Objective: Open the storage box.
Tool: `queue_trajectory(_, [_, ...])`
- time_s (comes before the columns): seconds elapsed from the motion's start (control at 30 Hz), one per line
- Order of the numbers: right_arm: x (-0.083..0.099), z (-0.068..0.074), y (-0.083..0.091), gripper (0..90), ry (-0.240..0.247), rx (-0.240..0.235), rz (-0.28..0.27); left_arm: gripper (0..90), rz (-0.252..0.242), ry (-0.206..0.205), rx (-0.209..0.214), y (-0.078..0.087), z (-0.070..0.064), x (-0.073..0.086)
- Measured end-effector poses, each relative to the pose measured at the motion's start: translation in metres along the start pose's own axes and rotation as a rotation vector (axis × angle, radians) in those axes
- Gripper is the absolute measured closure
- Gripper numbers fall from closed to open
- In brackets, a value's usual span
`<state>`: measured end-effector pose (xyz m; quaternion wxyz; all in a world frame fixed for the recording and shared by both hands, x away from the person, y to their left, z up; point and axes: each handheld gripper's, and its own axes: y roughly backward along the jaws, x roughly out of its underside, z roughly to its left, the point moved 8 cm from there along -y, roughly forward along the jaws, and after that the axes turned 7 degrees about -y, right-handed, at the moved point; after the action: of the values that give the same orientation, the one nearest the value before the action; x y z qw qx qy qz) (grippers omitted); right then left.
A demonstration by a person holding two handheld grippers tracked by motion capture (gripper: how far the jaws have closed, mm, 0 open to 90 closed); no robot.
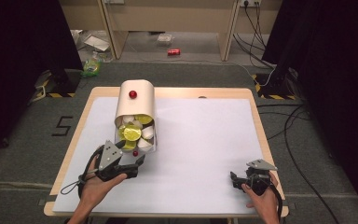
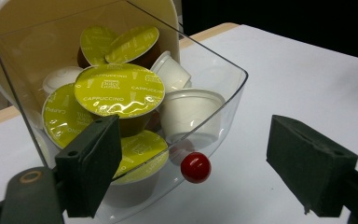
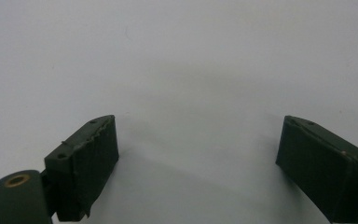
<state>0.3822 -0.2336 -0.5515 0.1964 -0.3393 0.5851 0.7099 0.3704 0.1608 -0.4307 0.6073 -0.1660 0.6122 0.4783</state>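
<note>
A cream capsule holder (image 1: 136, 100) with a red knob on top lies on the white sheet. Its clear drawer (image 1: 137, 137) (image 2: 223, 79) is pulled out toward me and holds several capsules. Some have green lids (image 2: 119, 89) marked cappuccino, others are white (image 2: 189, 112). A small red knob (image 2: 196, 167) (image 1: 135, 153) sits on the drawer's front. My left gripper (image 1: 137, 162) (image 2: 200, 164) is open just in front of that knob, one jaw on each side, not touching it. Near the front right of the table my right gripper (image 1: 235, 179) (image 3: 198, 158) is open over bare sheet.
The white sheet (image 1: 200, 140) covers most of the wooden table (image 1: 256, 112). On the floor beyond lie a red can (image 1: 174, 52), plastic wrappers at the far left, and cables (image 1: 289, 121) to the right. Dark curtains flank both sides.
</note>
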Motion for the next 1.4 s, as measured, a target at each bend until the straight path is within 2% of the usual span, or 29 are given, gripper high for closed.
queue_trajectory(0.83, [0.000,0.000,0.000,12.9,0.000,0.000,0.000,17.7,-0.003,0.032,0.024,0.006,-0.005,0.005])
queue_trajectory(1.1, [0.000,0.000,0.000,12.9,-0.001,0.000,0.000,18.6,-0.018,0.056,0.011,0.006,0.001,0.002])
queue_trajectory(1.23, [0.000,0.000,0.000,12.9,-0.001,0.000,0.000,18.7,-0.038,0.058,0.001,0.008,0.005,-0.003])
queue_trajectory(1.4, [0.000,0.000,0.000,12.9,-0.001,0.000,0.000,18.7,-0.039,0.055,-0.011,0.008,0.009,-0.006])
